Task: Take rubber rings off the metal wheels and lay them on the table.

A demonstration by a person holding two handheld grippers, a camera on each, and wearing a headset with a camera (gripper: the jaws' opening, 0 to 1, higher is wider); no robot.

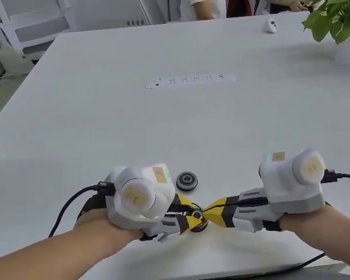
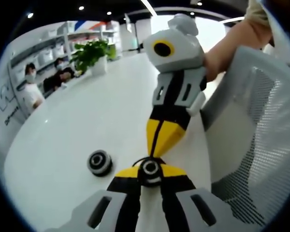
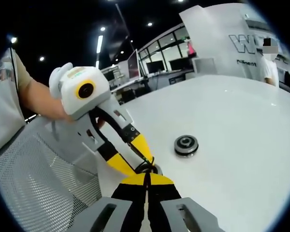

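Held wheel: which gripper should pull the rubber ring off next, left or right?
Right. The left gripper clamps the wheel between its jaws; the right gripper is shut at the rim, apparently pinching the rubber ring, so it can pull away.

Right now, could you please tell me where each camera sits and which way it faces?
Head view: on the headset, looking down at the table; both forearms show, left gripper meeting right gripper.
Left gripper view: along its own jaws, facing the right gripper.
Right gripper view: along its own jaws, facing the left gripper.
All share the loose wheel.
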